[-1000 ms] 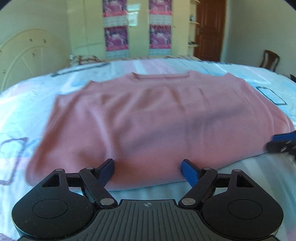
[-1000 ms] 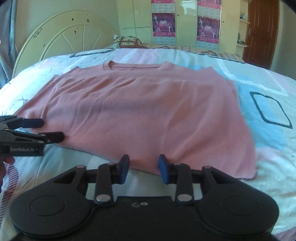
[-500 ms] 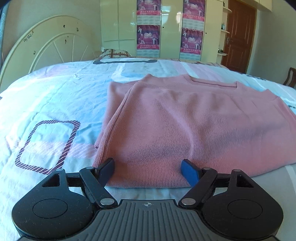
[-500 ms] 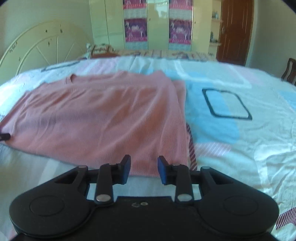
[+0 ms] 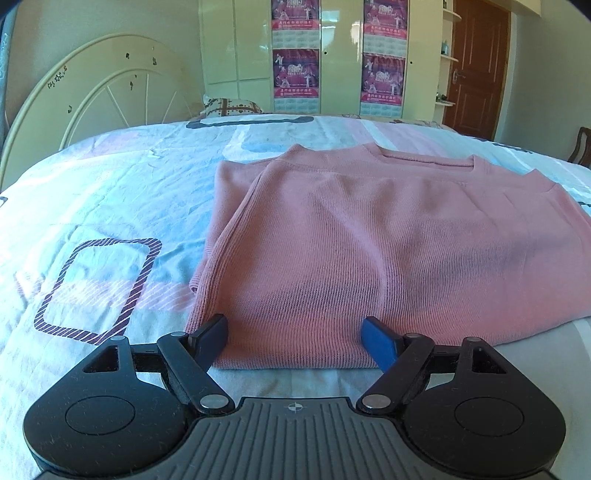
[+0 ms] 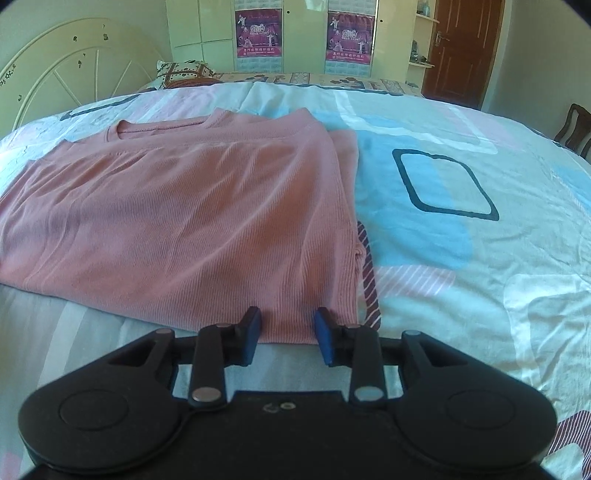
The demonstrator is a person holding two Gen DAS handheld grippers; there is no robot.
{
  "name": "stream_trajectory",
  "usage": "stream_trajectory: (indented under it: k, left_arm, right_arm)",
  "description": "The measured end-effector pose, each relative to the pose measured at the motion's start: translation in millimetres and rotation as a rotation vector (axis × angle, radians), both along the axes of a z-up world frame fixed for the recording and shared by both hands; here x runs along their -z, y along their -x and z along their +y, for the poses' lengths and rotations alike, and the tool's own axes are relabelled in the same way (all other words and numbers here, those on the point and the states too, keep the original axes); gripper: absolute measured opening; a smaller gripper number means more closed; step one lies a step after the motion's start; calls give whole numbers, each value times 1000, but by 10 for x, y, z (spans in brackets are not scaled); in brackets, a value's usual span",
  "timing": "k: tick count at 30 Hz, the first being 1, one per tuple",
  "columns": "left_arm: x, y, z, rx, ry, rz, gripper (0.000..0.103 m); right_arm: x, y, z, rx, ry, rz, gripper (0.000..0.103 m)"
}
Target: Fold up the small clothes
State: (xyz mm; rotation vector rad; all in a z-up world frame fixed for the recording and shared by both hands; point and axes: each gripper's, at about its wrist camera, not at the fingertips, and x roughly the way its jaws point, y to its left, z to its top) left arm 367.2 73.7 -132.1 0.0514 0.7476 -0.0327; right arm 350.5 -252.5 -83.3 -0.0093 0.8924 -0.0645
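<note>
The posters (image 6: 258, 31) on the wardrobe doors (image 6: 218, 33) at the far wall carry the number "2010" in white; the same figure shows, blurred, on a poster in the left wrist view. Their smaller print, possibly calendar grids, is too fine to read.

A patterned bedsheet (image 5: 110, 206) in pale blue, pink and white is covering the bed, with a striped rounded square (image 5: 98, 290) printed on one part and a dark-outlined one (image 6: 445, 184) on another. A cream headboard (image 5: 103, 92) with wheel-like spokes is standing at the far end, and a patterned pillow (image 6: 181, 72) is lying near it. Purple posters (image 5: 295, 70) are hanging on the pale wardrobe (image 6: 207, 29). A brown door (image 6: 461, 48) is showing at the right, and a wooden chair (image 6: 574, 125) is peeking in beside the bed.
</note>
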Motion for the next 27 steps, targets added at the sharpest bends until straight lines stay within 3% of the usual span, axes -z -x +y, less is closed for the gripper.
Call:
stream_trajectory:
  k: [14,18,23,25,27]
  left_arm:
    - [-39,-9,22,17,-8,22,79]
    - [-191,220,91,-67,-49,-10,80]
    - [-168,534,249,-90,154,35,80]
    - [-122,605,225,-92,225,47,80]
    - [-82,618,175,-99,271,63,79]
  right_arm:
    - [12,-1,42,-25,36,-3,35]
    - [-115,104,6,-11,4,-39,43]
    - [-261,429,9,-40,-82,-107,36]
    - [-292,478,43,-46,-114,-112,23]
    - [-330,498,99,-57,-142,-125,19]
